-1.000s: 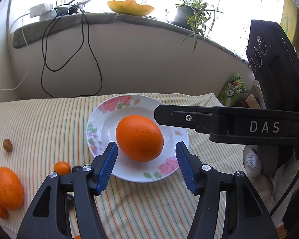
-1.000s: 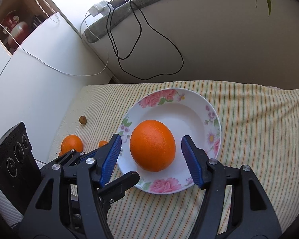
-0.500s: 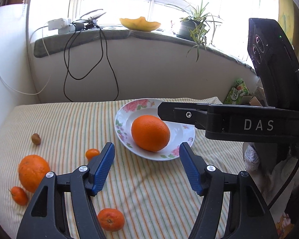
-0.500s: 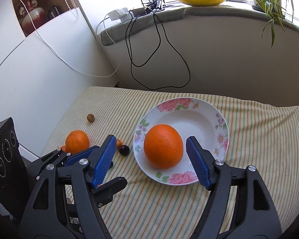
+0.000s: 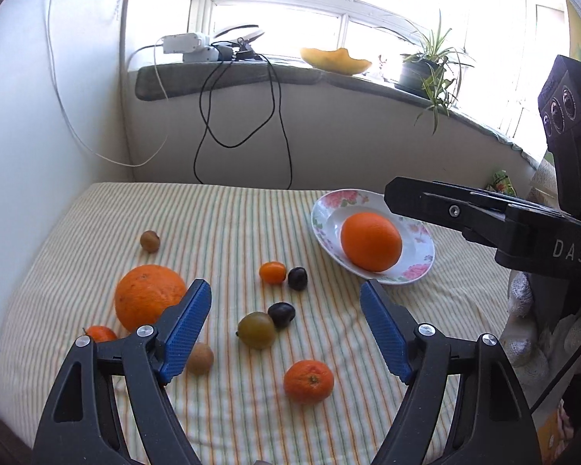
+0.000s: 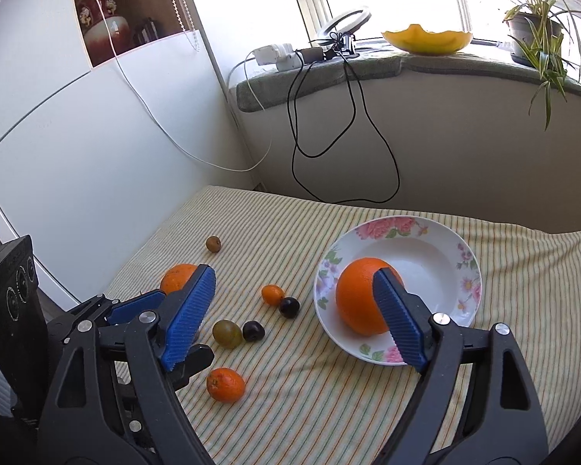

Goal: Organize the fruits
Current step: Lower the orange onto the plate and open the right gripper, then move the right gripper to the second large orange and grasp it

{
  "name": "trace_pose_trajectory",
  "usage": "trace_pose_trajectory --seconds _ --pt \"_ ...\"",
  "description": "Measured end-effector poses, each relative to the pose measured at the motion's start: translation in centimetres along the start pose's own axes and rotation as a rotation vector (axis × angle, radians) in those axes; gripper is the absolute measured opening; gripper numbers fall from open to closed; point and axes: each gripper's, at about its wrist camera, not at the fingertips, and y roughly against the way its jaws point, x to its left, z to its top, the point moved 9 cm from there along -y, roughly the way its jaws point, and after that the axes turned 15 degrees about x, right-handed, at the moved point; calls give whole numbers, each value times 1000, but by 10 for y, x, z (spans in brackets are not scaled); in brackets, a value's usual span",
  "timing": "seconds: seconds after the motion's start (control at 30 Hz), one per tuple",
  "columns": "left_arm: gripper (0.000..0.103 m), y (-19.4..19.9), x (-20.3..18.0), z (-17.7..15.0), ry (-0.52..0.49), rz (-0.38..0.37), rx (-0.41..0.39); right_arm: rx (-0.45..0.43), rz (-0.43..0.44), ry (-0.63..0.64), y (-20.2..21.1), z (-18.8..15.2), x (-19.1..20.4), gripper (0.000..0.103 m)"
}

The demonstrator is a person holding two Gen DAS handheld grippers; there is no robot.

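Glossy round orange (image 5: 371, 241) in a floral ceramic plate (image 5: 418, 259) on striped cloth (image 5: 228, 232); left gripper (image 5: 284, 327) and right gripper (image 6: 294, 314) ribbed blue pads spread, empty.

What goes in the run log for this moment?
left hand-held gripper open | right hand-held gripper open | one orange on plate | other fruit loose on cloth

The left tongs (image 5: 284, 325) hang above the bench with their blue-padded jaws spread wide and nothing between them. The right tongs (image 6: 294, 316) are likewise spread wide and empty, held just to the right of the left pair. In the left wrist view the right tongs' black body reaches in from the right edge.
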Motion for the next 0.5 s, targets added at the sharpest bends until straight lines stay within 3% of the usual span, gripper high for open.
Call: trace_pose_trajectory --seconds 0.13,0.23,0.5 --pt "80 4 22 -5 30 27 -6 -9 -20 61 -6 1 22 86" --pt "80 4 41 -9 62 42 -3 7 -18 70 -14 2 32 95" --pt "80 -2 91 -21 166 43 17 71 13 73 -41 0 50 95"
